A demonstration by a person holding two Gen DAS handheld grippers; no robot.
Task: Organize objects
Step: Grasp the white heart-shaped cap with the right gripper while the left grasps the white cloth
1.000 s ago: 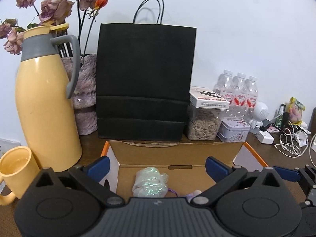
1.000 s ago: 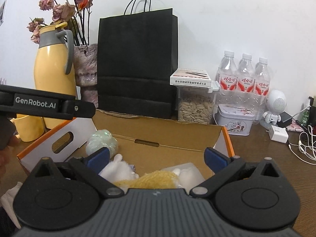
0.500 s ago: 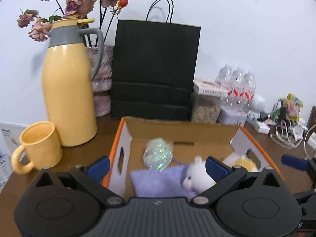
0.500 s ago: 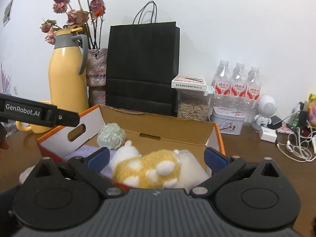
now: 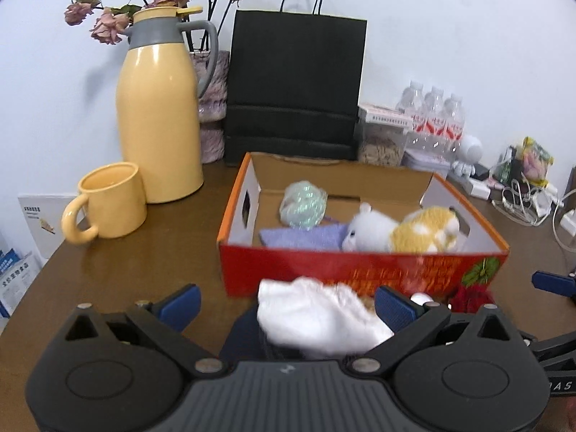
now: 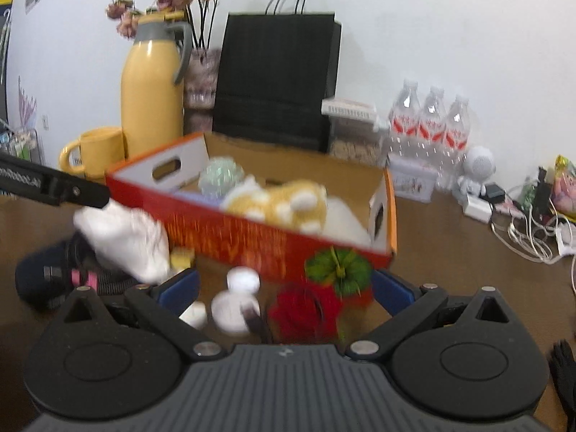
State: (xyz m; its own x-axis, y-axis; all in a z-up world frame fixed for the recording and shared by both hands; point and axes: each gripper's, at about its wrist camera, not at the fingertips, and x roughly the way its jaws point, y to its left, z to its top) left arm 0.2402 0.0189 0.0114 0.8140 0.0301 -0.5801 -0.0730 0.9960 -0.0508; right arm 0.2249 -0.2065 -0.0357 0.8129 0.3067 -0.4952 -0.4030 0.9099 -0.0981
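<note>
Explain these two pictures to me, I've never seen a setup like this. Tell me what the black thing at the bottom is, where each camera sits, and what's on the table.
No robot here: a person holds a hand-held two-finger gripper in each hand, each with a camera looking along its blue-tipped fingers. One picture is from the left gripper, the other from the right gripper. Both are open and hold nothing. On the brown table sits a red cardboard box with a plush toy, a shiny ball and a purple cloth inside. In front lie a white cloth, a red rose and small white pieces. Behind stand a yellow jug, mug and black bag.
</note>
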